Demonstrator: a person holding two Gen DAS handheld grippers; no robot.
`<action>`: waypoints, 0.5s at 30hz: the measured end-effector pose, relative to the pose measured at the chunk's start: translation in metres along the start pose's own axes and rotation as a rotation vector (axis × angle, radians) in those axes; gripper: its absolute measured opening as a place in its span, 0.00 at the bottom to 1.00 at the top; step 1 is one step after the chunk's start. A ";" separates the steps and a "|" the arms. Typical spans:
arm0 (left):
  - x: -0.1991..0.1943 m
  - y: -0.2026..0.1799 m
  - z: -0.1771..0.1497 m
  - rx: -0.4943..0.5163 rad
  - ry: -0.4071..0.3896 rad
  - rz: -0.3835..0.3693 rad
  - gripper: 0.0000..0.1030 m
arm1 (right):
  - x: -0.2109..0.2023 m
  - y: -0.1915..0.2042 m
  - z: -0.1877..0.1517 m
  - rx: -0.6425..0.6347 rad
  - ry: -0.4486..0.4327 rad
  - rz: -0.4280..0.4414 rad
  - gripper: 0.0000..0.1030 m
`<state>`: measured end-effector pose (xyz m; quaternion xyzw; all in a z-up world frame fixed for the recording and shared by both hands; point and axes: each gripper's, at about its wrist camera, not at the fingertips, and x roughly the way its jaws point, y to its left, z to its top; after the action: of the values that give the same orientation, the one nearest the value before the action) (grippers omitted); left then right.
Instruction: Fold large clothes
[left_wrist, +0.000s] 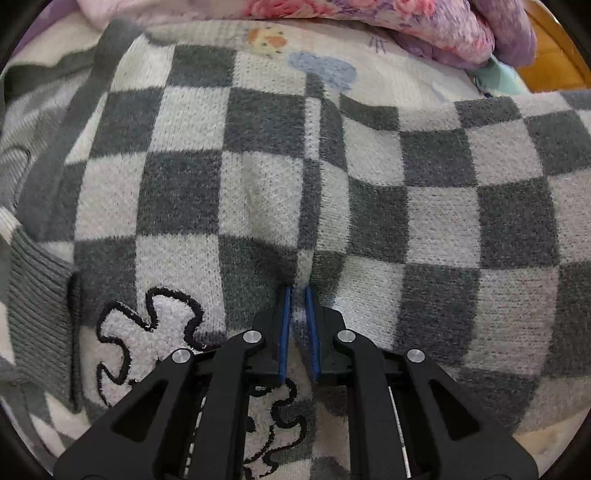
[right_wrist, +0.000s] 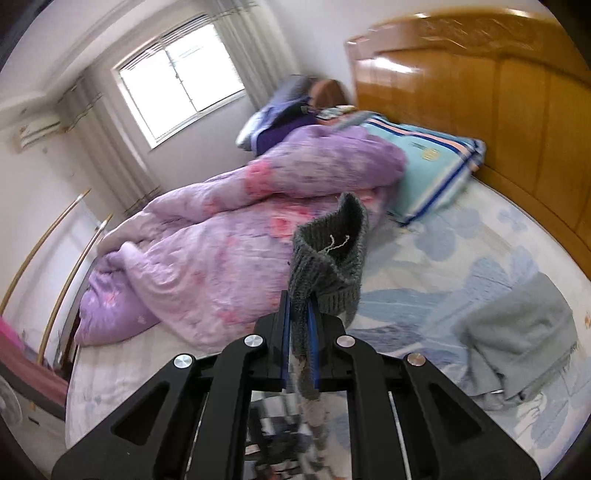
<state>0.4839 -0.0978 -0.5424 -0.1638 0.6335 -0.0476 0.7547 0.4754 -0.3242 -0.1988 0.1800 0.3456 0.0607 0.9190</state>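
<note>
Sweater (left_wrist: 258, 177), checkered grey and white, lies spread on the bed (right_wrist: 461, 258). Left gripper (left_wrist: 298, 295) pinches a fold of it; right gripper (right_wrist: 299, 310) clamps its grey ribbed cuff (right_wrist: 332, 254), raised above the bed beside the purple quilt (right_wrist: 207, 251).

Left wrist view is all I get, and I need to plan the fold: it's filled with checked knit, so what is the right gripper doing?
Observer: The right gripper is shut on the sweater's grey ribbed edge, lifted above the bed.
Operator: Is there room on the bed to lay it flat?
Observer: Partly. A purple floral quilt is heaped along one side of the printed sheet.
Operator: Anything else lying there?
Observer: A grey-green garment lies crumpled on the sheet, and a striped pillow sits by the wooden headboard.
</note>
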 end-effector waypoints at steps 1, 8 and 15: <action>-0.001 0.005 0.000 -0.006 0.010 -0.022 0.10 | 0.002 0.013 -0.001 -0.012 0.004 0.009 0.08; -0.066 0.034 -0.009 -0.028 -0.048 -0.064 0.04 | 0.033 0.120 -0.027 -0.134 0.054 0.065 0.08; -0.167 0.122 -0.022 -0.070 -0.196 0.000 0.04 | 0.074 0.211 -0.089 -0.210 0.185 0.172 0.08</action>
<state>0.4140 0.0592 -0.4261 -0.1940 0.5577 -0.0091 0.8070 0.4755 -0.0851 -0.2280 0.1057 0.4037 0.1913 0.8884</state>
